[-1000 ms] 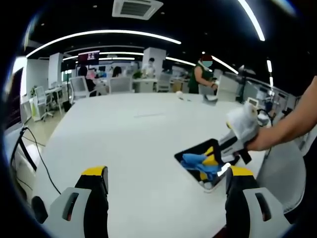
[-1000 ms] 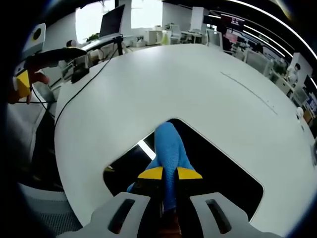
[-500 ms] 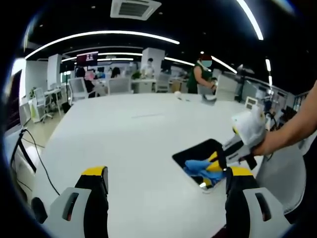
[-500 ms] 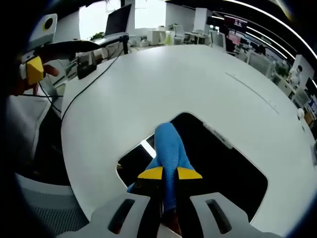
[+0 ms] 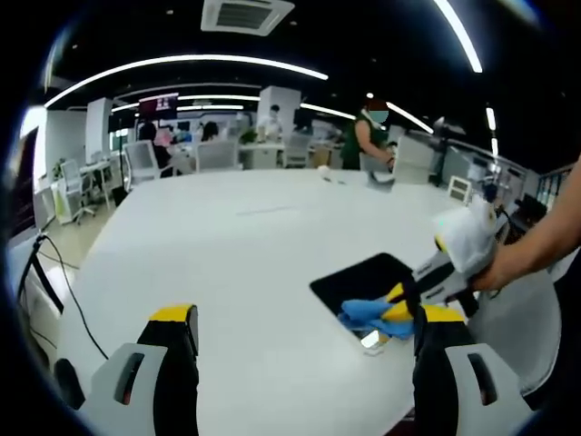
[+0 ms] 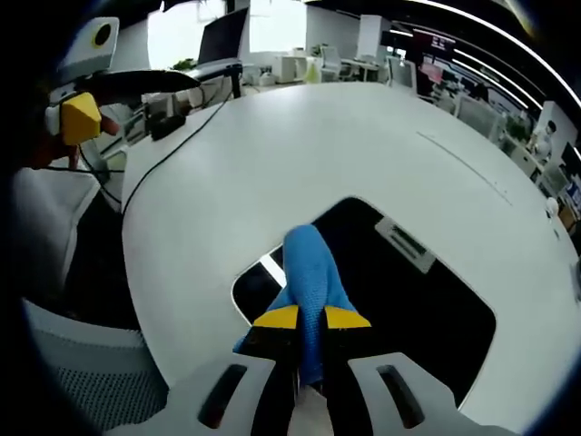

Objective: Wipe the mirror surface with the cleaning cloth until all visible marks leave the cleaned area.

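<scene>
Where the right gripper view begins at its lower edge, the right tongs [image 6: 310, 319] are seen clamped on the blue cleaning cloth [image 6: 309, 268], whose folded end juts forward past the yellow tips and is pressed onto the mirror [image 6: 408, 291]. The mirror is laid flat on the white bench [image 6: 300, 145], near the bench's rounded edge, and its surface is rendered dark, with a bright strip of reflected light [image 6: 270, 269] just beside the cloth. A mesh chair back [image 6: 82, 381] is seen beyond the bench edge, and the left tongs [image 6: 80, 118], with one yellow tip visible, are held off the bench at the far left of that view.

In the left gripper view, the left tongs [image 5: 304, 318] are held wide apart with nothing between them, above the bench [image 5: 227, 245]. The mirror [image 5: 363, 277] lies to their right, with the cloth [image 5: 368, 316] on its near part, gripped by the right tongs [image 5: 404, 313] in a person's hand [image 5: 508, 268]. A black cable [image 5: 64, 272] trails off the bench's left edge. Office desks, chairs and several people are seen well beyond the bench.
</scene>
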A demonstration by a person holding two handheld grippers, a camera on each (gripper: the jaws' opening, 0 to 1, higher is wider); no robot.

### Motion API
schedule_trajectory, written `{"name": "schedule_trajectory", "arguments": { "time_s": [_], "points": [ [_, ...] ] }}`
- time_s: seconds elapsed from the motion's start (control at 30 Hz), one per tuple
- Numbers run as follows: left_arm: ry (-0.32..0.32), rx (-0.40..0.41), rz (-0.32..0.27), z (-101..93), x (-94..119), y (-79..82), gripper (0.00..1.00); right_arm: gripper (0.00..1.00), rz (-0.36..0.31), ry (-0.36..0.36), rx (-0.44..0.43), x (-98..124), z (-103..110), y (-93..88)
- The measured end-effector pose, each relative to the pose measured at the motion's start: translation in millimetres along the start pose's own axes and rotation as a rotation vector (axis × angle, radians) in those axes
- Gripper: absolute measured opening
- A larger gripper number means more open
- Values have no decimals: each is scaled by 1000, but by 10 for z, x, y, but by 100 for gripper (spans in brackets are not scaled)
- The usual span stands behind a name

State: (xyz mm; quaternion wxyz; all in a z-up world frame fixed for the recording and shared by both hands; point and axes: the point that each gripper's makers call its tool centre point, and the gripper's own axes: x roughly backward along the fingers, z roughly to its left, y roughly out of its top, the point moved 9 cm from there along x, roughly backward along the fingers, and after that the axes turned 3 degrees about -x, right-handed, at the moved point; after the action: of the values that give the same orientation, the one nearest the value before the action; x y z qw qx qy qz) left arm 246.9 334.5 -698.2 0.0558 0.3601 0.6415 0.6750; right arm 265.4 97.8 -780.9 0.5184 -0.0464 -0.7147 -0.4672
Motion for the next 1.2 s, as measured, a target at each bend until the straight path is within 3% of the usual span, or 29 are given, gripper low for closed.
{"name": "schedule_trajectory", "arguments": {
  "time_s": [0.3, 0.63, 1.2],
  "points": [
    [17, 0, -9, -53, 25, 0, 100, 3, 9, 24, 7, 45, 69, -56],
    [-13, 23, -26, -186, 60, -39, 100, 3, 15, 40, 23, 46, 70, -67],
    [-30, -16, -15, -161, 33, -19, 100, 3, 32, 55, 46, 40, 59, -56]
  ]
}}
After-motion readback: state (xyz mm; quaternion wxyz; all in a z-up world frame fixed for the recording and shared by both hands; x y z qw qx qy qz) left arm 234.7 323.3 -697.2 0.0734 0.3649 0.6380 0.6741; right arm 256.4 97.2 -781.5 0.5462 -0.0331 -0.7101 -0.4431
